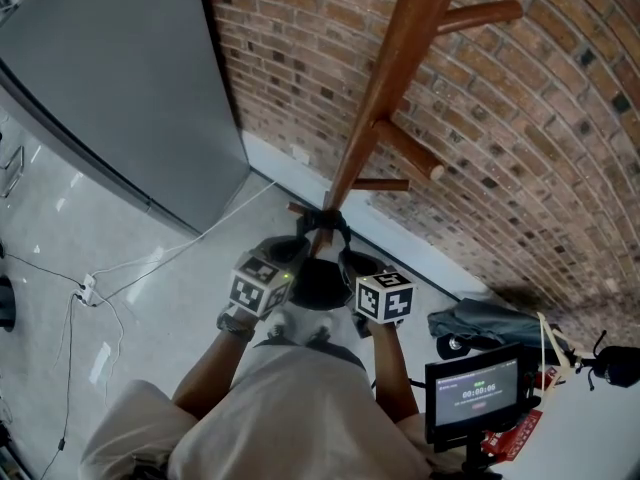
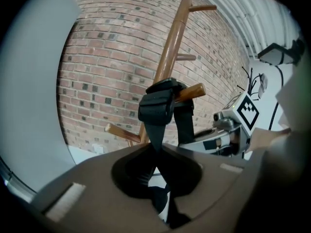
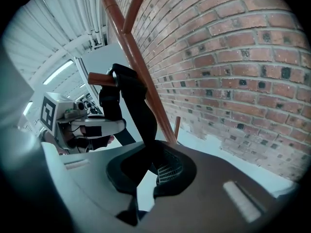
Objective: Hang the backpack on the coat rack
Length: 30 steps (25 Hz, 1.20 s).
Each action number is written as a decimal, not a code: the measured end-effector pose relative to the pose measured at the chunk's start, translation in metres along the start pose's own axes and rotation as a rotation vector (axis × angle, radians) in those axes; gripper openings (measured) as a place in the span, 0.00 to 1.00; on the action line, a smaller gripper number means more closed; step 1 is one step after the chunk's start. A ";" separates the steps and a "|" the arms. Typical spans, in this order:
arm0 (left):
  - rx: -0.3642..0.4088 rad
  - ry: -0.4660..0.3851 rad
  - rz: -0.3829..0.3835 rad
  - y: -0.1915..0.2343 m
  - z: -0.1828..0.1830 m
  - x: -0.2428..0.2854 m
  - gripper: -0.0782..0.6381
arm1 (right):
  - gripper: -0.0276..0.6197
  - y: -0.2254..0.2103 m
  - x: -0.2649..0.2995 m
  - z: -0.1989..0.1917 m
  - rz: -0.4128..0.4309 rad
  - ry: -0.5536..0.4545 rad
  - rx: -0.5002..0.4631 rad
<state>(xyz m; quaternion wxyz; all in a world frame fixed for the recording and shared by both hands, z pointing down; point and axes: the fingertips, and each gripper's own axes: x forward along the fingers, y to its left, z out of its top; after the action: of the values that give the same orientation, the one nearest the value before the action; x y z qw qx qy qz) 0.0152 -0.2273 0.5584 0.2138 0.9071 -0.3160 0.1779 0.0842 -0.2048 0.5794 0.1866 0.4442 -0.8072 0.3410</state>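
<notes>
Fingers (image 2: 92, 183) of the left gripper (image 2: 155, 149) and right gripper (image 3: 150, 154) clamp the black strap (image 2: 156, 108), looped over a coat rack peg (image 2: 193, 90); the backpack (image 1: 318, 282) hangs at 6 o'clock of the pole (image 1: 385, 78). Letting go unevenly could drag the loop off that short peg's tip.

One coat rack (image 1: 400, 58), one backpack (image 1: 320, 283), two tongs (image 2: 158, 154) (image 3: 148, 165), one screen (image 1: 478, 393)

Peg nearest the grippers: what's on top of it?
A black backpack strap drapes over the peg. The strap hides where the peg joins the pole.
</notes>
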 end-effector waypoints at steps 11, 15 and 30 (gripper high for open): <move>0.021 0.032 -0.002 0.003 -0.007 0.015 0.12 | 0.05 0.001 0.015 0.000 0.024 0.012 -0.003; 0.023 0.054 -0.005 0.003 -0.012 0.020 0.12 | 0.06 0.002 0.018 0.003 0.030 0.012 -0.007; 0.018 0.097 0.004 0.009 -0.021 0.034 0.12 | 0.06 0.001 0.020 0.011 0.024 -0.002 -0.016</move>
<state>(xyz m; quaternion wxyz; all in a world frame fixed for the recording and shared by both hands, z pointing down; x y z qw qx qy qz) 0.0300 -0.2400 0.5941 0.2203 0.8986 -0.3056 0.2249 0.0720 -0.2244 0.5835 0.1852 0.4332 -0.8154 0.3365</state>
